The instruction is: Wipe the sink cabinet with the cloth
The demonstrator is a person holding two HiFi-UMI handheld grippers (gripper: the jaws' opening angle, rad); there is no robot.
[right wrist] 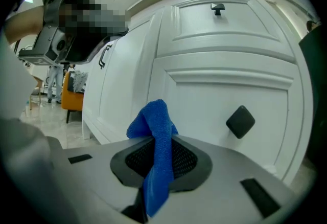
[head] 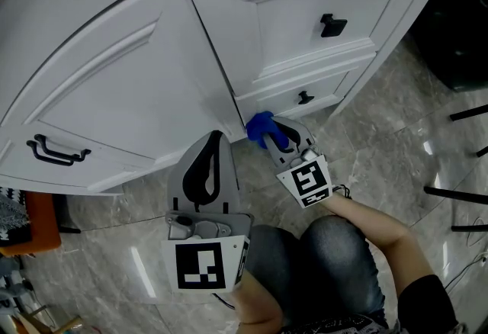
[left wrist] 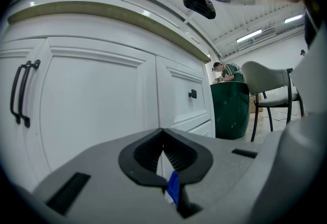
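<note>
The white sink cabinet [head: 152, 81] fills the top of the head view, with a door at left and drawers at right. My right gripper [head: 276, 136] is shut on a blue cloth [head: 261, 126], whose bunched end sits at the bottom corner of the cabinet, below the lower drawer knob [head: 305, 97]. In the right gripper view the cloth [right wrist: 156, 131] sticks up between the jaws, close to the drawer front and its black knob [right wrist: 240, 120]. My left gripper [head: 216, 138] is shut and holds nothing, its tips near the door's lower edge [left wrist: 102, 115].
A black bar handle [head: 53, 151] sits on the door's left side. A dark green bin [left wrist: 232, 108] and a chair [left wrist: 271, 85] stand right of the cabinet. An orange stool [head: 30, 222] is at far left. The person's knee [head: 335, 264] is just behind the grippers.
</note>
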